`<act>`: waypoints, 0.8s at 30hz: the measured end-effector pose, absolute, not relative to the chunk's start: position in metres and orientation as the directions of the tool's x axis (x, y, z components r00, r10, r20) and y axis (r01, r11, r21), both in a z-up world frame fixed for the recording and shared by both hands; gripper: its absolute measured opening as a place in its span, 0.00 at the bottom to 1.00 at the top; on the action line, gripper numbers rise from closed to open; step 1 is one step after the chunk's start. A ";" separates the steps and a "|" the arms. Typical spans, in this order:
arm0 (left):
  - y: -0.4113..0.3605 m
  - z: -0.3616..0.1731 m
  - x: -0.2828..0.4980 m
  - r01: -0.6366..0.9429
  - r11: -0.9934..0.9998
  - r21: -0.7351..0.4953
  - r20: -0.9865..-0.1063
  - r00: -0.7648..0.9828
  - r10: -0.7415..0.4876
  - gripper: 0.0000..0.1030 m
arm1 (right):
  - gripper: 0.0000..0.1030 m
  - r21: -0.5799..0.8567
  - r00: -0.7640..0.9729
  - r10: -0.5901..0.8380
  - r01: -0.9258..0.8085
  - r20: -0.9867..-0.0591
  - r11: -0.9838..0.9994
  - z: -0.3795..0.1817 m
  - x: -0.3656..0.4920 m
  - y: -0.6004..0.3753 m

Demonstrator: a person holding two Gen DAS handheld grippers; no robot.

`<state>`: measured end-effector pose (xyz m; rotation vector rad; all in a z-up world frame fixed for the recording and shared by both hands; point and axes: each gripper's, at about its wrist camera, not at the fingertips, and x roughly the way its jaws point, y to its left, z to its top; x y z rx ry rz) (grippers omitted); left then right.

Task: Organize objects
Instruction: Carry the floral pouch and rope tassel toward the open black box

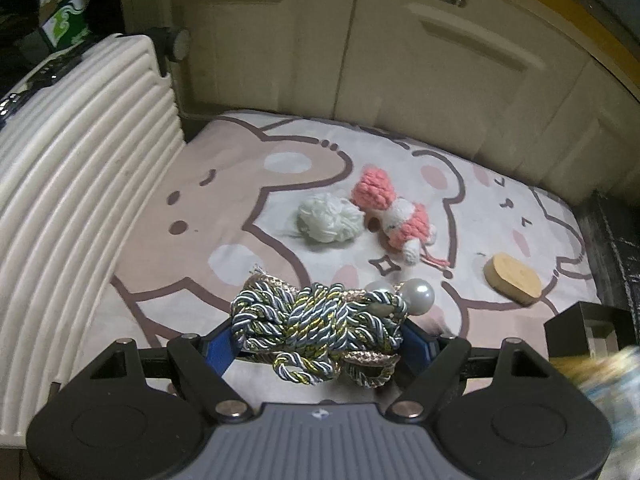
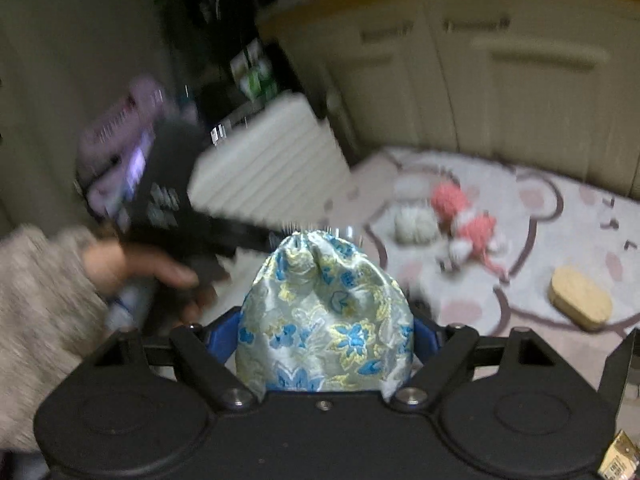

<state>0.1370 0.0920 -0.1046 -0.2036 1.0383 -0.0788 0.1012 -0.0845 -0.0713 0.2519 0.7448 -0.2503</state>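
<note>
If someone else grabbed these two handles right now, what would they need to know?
Left gripper: shut on the bundle of twisted cord with pearl beads, held above the bear-print mat.
Right gripper: shut on the floral drawstring pouch, its neck gathered.
On the mat: white yarn pompom, pink knitted doll, oval wooden piece.
Done: cord and pouch picked up.
Left, probably: getting the cord into the pouch, then dealing with the three loose items.
</note>
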 end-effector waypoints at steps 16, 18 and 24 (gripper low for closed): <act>0.080 -0.122 0.142 0.007 0.988 -0.157 -0.878 0.456 -0.143 0.79 | 0.82 -0.036 0.361 -0.318 0.610 -0.877 0.791 -0.127 0.112 -0.160; 0.076 -0.125 0.142 0.020 0.988 -0.151 -0.882 0.449 -0.144 0.79 | 0.82 -0.111 0.282 -0.355 0.624 -0.891 0.773 -0.137 0.116 -0.166; 0.072 -0.129 0.144 0.033 0.986 -0.164 -0.884 0.439 -0.161 0.79 | 0.82 -0.098 0.332 -0.433 0.690 -0.838 0.718 -0.120 0.101 -0.187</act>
